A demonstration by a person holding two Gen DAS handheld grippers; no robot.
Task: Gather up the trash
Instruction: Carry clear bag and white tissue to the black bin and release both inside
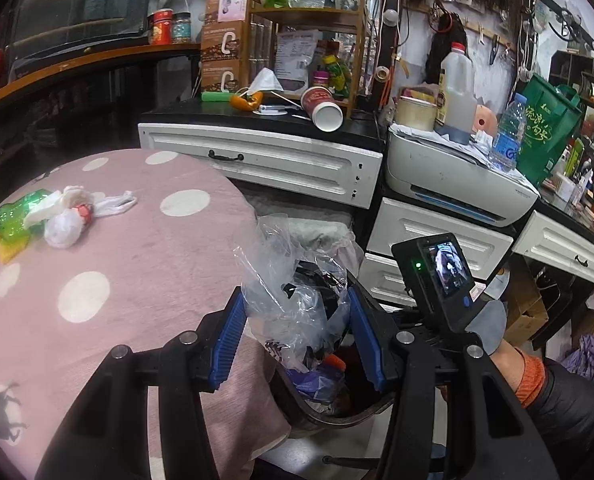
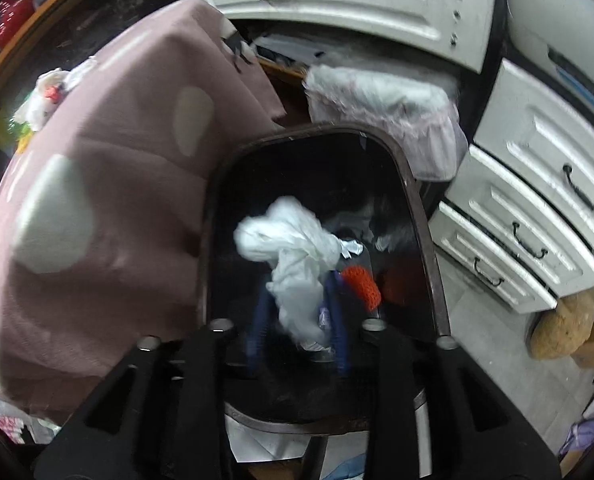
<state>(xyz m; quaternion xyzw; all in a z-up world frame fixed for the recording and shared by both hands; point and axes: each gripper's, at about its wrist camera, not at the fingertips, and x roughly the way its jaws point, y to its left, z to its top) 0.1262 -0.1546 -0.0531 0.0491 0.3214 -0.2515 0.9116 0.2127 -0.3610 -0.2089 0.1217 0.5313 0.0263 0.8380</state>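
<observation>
In the left wrist view my left gripper (image 1: pixel 295 316) is shut on a crumpled clear plastic bag (image 1: pixel 289 280), held over the dark trash bin (image 1: pixel 329 420). My right gripper (image 2: pixel 299 276) is shut on a wad of white tissue (image 2: pixel 293 248) above the open bin (image 2: pixel 217 208), which holds an orange item (image 2: pixel 363 284) and other scraps. More trash lies on the pink polka-dot cloth (image 1: pixel 137 280): a green plastic bottle (image 1: pixel 15 216), white tissue wads (image 1: pixel 63 230) and a thin white bag (image 1: pixel 115 202). The right gripper's body (image 1: pixel 441 276) shows in the left view.
White drawers (image 1: pixel 281 160) and a printer (image 1: pixel 457 176) stand behind the bin. The dark counter holds a tipped paper cup (image 1: pixel 323 108), a jug (image 1: pixel 455 92) and a water bottle (image 1: pixel 509 132). A furry pink stool (image 2: pixel 385 104) sits beyond the bin.
</observation>
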